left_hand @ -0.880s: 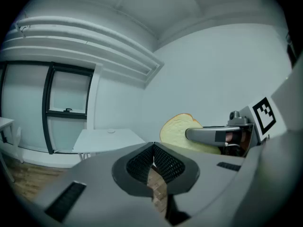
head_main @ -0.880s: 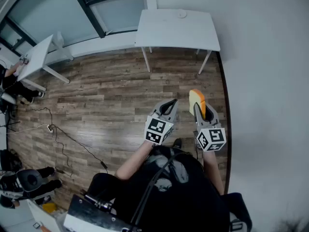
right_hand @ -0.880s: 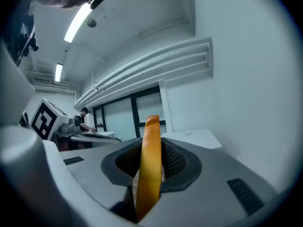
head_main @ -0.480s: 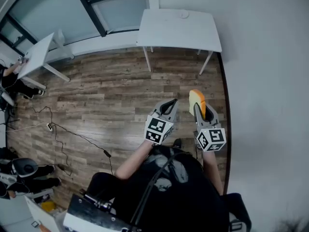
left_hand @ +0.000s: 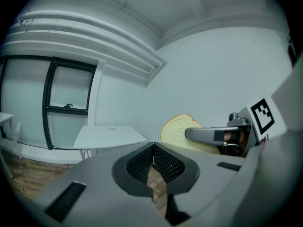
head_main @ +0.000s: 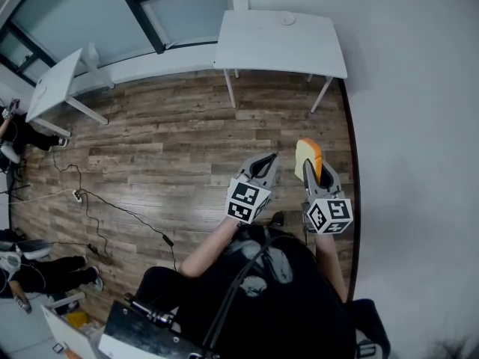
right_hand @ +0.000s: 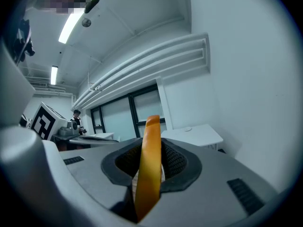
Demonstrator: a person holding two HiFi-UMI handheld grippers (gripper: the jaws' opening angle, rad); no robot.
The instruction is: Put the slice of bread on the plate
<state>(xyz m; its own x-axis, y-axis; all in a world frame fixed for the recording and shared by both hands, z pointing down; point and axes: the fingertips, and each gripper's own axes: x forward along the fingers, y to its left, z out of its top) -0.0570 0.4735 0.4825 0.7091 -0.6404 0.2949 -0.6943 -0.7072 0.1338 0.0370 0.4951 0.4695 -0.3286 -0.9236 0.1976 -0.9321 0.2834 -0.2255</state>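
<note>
Your right gripper [right_hand: 150, 171] is clenched on the bread [head_main: 305, 155], a pale slice with an orange-brown crust. The slice stands upright on edge in the air, just right of your left gripper [left_hand: 152, 152], whose jaws are pressed together on nothing. Below both lies a wood floor [head_main: 172, 148] with a cable [head_main: 112, 215] and a white wall close on your right, and farther ahead stands a white table [head_main: 281, 43] bearing a small round thing [head_main: 288, 19], too small to identify.
</note>
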